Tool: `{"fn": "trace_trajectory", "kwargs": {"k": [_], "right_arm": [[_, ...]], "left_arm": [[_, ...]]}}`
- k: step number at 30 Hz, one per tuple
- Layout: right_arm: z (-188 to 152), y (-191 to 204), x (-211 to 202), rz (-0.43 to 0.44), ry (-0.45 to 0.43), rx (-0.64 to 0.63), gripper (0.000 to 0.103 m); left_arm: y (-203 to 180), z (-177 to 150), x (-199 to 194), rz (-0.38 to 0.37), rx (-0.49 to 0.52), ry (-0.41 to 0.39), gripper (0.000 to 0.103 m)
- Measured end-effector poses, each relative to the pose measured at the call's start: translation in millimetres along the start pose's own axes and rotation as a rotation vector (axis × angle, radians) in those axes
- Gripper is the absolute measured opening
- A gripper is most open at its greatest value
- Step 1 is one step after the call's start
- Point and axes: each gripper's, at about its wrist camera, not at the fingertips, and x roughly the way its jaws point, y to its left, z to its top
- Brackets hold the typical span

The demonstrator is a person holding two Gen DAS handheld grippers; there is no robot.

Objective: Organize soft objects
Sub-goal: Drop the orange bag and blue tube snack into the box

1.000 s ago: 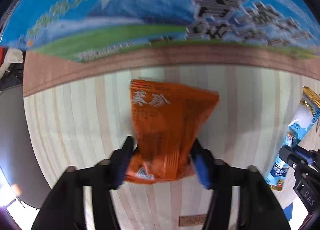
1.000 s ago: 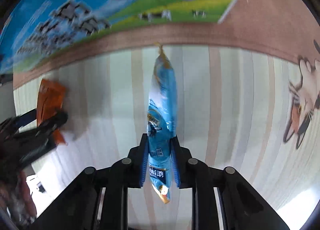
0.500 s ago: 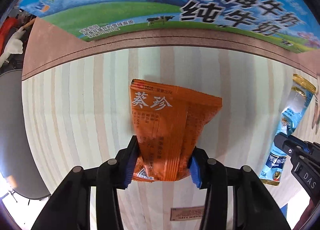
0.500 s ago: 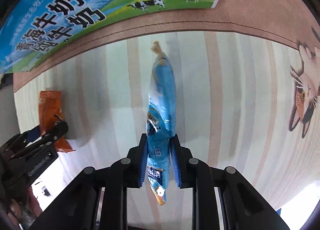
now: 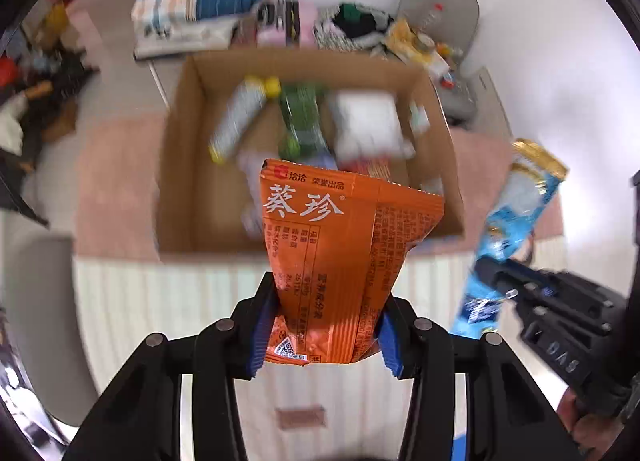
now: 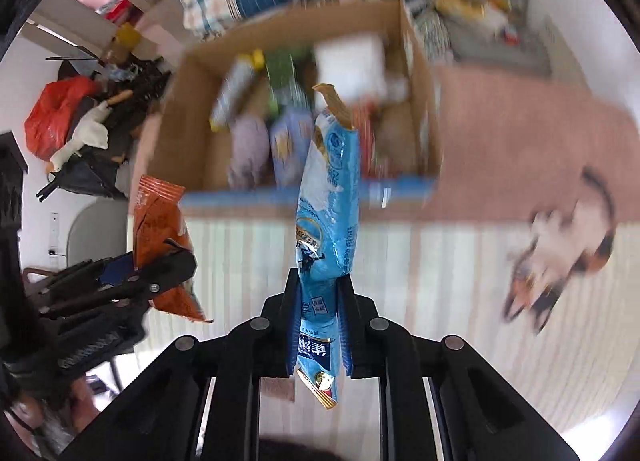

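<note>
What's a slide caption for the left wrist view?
Left gripper holds orange snack packet toward the open cardboard box; right gripper alongside grips a blue packet.

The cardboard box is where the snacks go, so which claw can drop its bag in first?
Probably the left claw. Its orange packet already overlaps the cardboard box opening. The right claw holds its blue packet similarly near, so it's close.

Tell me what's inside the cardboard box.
The cardboard box holds a white tube with a yellow cap, a green packet, a white packet and other blurred packets. The orange packet in the left gripper covers its near side.
</note>
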Motion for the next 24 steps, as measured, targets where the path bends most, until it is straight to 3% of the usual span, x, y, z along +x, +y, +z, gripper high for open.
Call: {"fn": "trace_trajectory", "kwargs": {"k": [4, 9, 13, 19, 21, 23, 24], "right_arm": [[60.2, -3.2, -3.2, -0.076, -0.05, -0.016, 0.017], [125.2, -17.5, 37.1, -0.133, -0.003, 0.017, 0.017], [143.8, -32.7, 77.7, -0.169, 0.049, 0.021, 0.017], [139.3, -53.3, 135.9, -0.19, 0.154, 0.046, 0.018], [138.6, -54.1, 146.4, -0.212, 0.188, 0.042, 0.028], [139.4, -52.1, 145.5, -0.173, 0.179, 0.045, 0.058], [139.9, -50.6, 144.7, -0.156, 0.176, 0.052, 0.061]], "left_arm": [[20.1, 50.8, 17.9, 0.06, -0.013, 0.019, 0.042], [50.6, 92.4, 75.5, 0.128, -0.06, 0.119, 0.042], [70.5, 102.3, 112.3, 0.159, -0.089, 0.183, 0.042], [82.9, 109.6, 143.3, 0.166, -0.109, 0.238, 0.044], [85.6, 111.2, 138.9, 0.129, -0.135, 0.225, 0.055], [86.4, 112.8, 136.3, 0.12, -0.134, 0.219, 0.074], [85.9, 113.2, 133.7, 0.129, -0.125, 0.211, 0.077]]}}
